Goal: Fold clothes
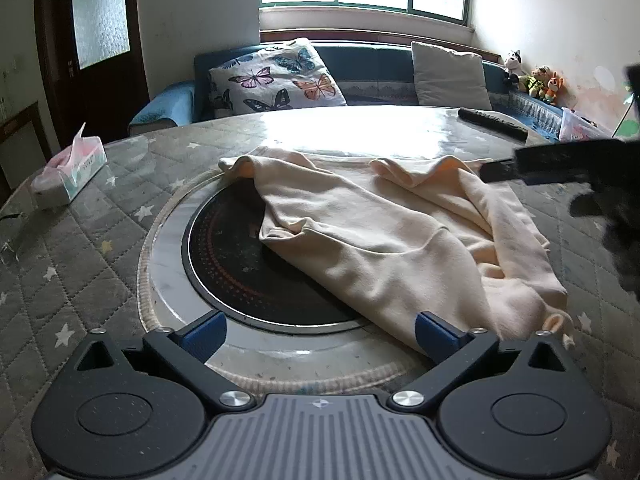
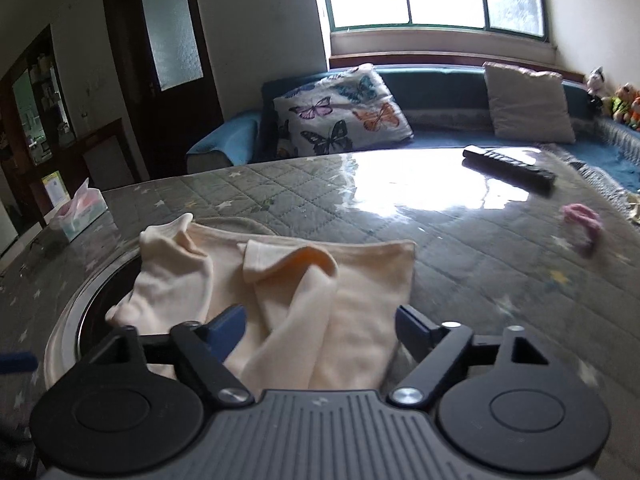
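A cream garment point(image 1: 384, 240) lies crumpled on the round table, partly over the black hob in its middle; it also shows in the right wrist view point(image 2: 320, 304). My left gripper point(image 1: 320, 334) is open and empty, its right finger just at the garment's near edge. My right gripper point(image 2: 320, 330) is open, held above the garment's near part with the cloth lying between its fingers. The right gripper also shows at the right edge of the left wrist view point(image 1: 496, 170), over the garment's far right side.
The table has a quilted grey star-patterned cover point(image 1: 80, 272) under clear film. A tissue box point(image 1: 68, 172) sits at the left. A black remote point(image 2: 508, 168) lies at the far right, and a pink item point(image 2: 582, 222) near the right edge. A blue sofa with cushions point(image 2: 344, 114) stands behind.
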Tool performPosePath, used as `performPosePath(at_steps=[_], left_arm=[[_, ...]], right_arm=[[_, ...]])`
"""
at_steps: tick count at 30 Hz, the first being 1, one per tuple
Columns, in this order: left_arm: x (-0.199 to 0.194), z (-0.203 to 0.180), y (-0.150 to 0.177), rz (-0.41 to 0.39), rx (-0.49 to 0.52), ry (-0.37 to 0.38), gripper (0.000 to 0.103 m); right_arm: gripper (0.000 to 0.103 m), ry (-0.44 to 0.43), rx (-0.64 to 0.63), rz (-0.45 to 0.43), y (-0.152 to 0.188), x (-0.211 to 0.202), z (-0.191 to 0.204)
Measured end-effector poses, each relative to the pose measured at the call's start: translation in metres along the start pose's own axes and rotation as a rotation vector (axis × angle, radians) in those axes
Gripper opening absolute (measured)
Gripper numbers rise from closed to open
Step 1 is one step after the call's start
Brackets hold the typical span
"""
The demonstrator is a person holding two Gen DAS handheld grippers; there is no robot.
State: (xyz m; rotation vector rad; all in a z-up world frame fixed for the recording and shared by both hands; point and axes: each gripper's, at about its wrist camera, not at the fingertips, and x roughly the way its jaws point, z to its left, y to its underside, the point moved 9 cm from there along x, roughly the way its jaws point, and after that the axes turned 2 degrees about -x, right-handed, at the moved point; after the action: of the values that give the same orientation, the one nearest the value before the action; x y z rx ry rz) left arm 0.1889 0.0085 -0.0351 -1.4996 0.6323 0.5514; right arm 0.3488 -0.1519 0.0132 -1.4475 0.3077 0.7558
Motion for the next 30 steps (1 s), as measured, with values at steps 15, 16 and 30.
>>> performPosePath(at_steps=[15,16,30], left_arm=[[0.023,0.011,-0.004,0.037,-0.03,0.01,0.098],[0.024,0.011,-0.004,0.038,-0.03,0.008,0.098],[0.001,-0.004,-0.004,-0.007,-0.006,0.005,0.098]], right_arm=[[0.013,-0.06,-0.035,0.094,-0.021,0.09,0.003],[0.008,-0.059,-0.021,0.087,-0.022,0.088,0.001],[0.007,0.17,0.015,-0.108,-0.028,-0.056,-0.064]])
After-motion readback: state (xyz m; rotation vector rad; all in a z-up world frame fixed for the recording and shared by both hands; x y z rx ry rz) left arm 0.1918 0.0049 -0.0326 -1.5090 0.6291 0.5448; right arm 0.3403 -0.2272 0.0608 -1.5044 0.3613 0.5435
